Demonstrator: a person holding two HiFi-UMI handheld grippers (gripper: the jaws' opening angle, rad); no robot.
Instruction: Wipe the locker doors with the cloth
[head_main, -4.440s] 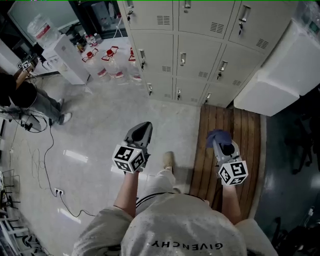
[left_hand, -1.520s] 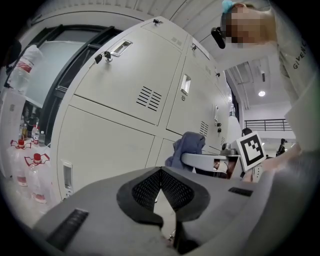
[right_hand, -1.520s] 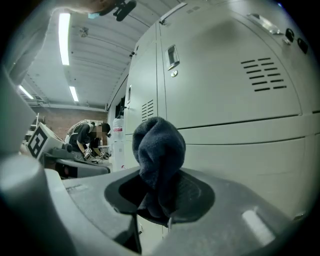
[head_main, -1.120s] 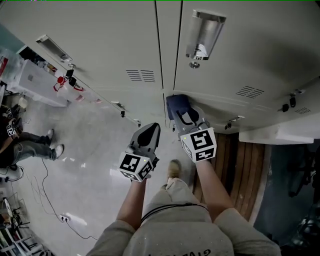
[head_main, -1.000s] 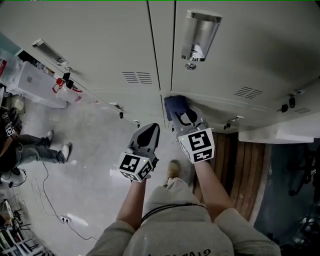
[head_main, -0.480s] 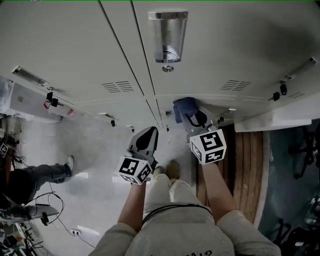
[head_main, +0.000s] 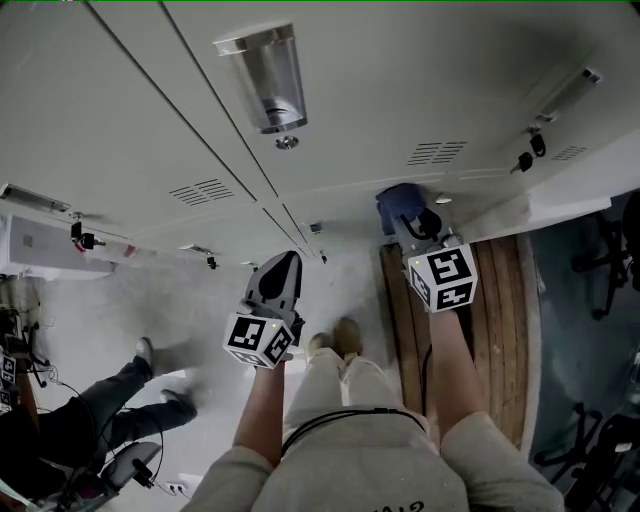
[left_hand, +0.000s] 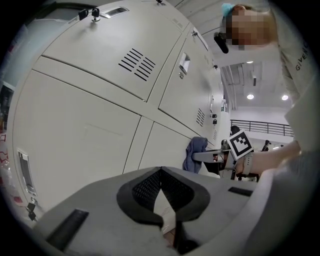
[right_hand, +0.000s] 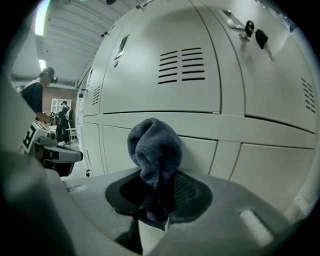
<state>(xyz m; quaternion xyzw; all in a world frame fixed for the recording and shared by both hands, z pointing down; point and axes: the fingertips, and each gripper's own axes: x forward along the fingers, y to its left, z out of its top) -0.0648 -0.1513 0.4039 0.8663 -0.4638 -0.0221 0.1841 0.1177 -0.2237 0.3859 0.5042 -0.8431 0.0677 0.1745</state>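
Pinching the cloth (right_hand: 153, 150) with the right gripper (right_hand: 159, 196), jaws clamped onto its lower folds. Bunching dark blue-grey out of the jaw tips, standing ahead of and above them. Pointing those jaws at the locker doors (right_hand: 165, 95), with the cloth's top lying across the horizontal seam straight ahead of the tips, below the vent slots (right_hand: 181, 64). Dangling up and to the right of the jaws, keys (right_hand: 260, 34) in a lock.

Reaching forward in the head view, right gripper (head_main: 408, 212) with the cloth (head_main: 397, 198) at its tips, meeting the lower edge of a door (head_main: 400, 90). Appearing to touch in the left gripper view as well, the cloth (left_hand: 195, 152) draping between the right jaws and the door face (left_hand: 80, 135), though contact is not certain.

Holding the left gripper (left_hand: 160, 171) with jaws pressed together at the tips, gripping nothing. Aiming at the doors while hanging apart from them. Sitting in the head view, left gripper (head_main: 282, 262), left of the right one and farther back from the lockers, the cloth well off to the right of its jaws and ahead of them.
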